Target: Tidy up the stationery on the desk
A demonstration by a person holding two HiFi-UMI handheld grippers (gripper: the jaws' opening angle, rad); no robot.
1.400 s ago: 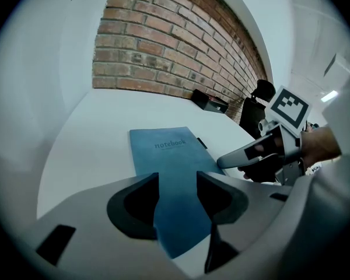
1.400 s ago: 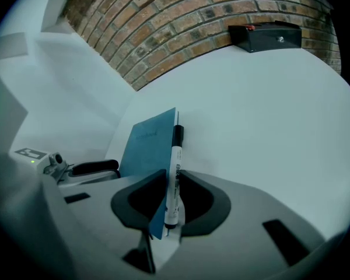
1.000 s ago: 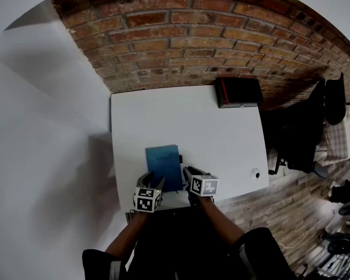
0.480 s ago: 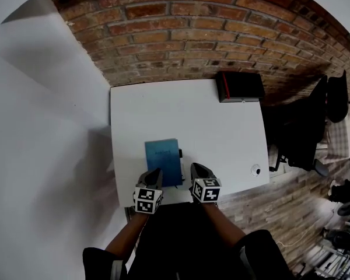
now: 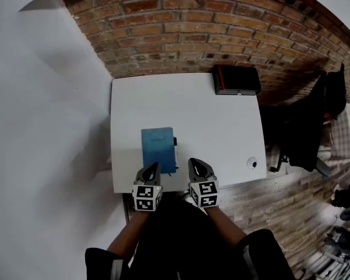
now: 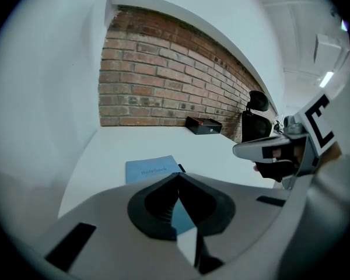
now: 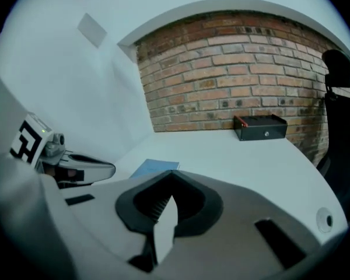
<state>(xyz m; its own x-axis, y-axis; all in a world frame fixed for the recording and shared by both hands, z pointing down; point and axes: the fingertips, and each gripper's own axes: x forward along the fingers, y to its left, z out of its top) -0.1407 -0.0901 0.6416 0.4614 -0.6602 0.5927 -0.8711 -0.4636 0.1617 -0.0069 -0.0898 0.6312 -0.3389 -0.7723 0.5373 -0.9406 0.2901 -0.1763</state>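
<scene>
A white desk [image 5: 216, 127] is pushed into a corner, its far edge against a brick wall and its left edge along a white wall, with a black office chair [image 5: 303, 139] off its right side. On it, the blue notebook [image 5: 158, 150] lies flat near the near edge, left of the middle, its sides square with the desk's edges. A slim dark thing, probably a pen [image 5: 175, 150], lies along the notebook's right edge (touching or just beside it, I cannot tell). A black box [image 5: 237, 79] sits at the far right corner, and a small round thing [image 5: 252, 163] lies near the right edge.

Both claws hover at the near edge, clear of the desk. The left gripper [image 6: 178, 174] has just finished closing, its jaws tip to tip with nothing between them, and its tips point over the notebook's near edge. The right gripper [image 7: 170, 173] is closed too and holds nothing.

As I read it, this fits two stages: notebook and pen already squared up together and the hands coming away, or the pair yet to be carried off, perhaps to the box. The pictures do not settle which.

Whichever it is, what matters is to keep the closed tips from brushing the notebook's near edge, since a nudge would skew it and could set the pen rolling. Any further grip would need the jaws parted before they come down, and a thin, flat cover is best taken at an edge.
</scene>
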